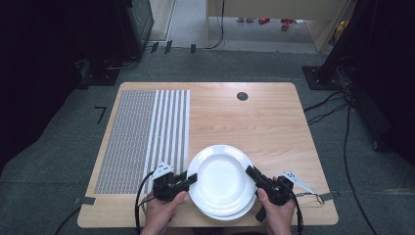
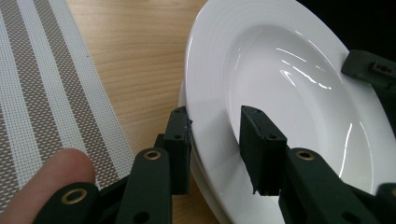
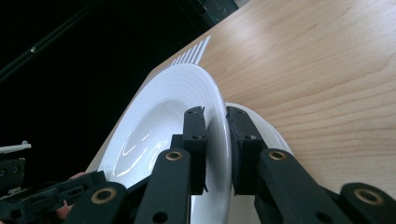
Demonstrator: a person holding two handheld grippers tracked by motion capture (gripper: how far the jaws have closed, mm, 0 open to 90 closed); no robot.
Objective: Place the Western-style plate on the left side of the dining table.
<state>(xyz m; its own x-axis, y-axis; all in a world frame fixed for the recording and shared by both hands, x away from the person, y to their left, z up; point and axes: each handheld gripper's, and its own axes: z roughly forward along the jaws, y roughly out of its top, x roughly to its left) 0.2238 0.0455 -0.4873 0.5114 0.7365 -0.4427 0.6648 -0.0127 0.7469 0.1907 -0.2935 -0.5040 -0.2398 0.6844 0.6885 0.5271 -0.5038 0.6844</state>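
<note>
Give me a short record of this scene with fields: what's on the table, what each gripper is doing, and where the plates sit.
Surface: wooden table
Mat: striped woven placemat on the table's left part
Plates: top plate stacked on a lower plate near the front edge, right of the mat
Left gripper: jaws straddle the top plate's left rim; one jaw under the rim, the other over the plate's inside with a gap, not yet pressing
Right gripper: jaws clamped on the top plate's right rim
Hands: left hand and right hand hold the grippers
</note>
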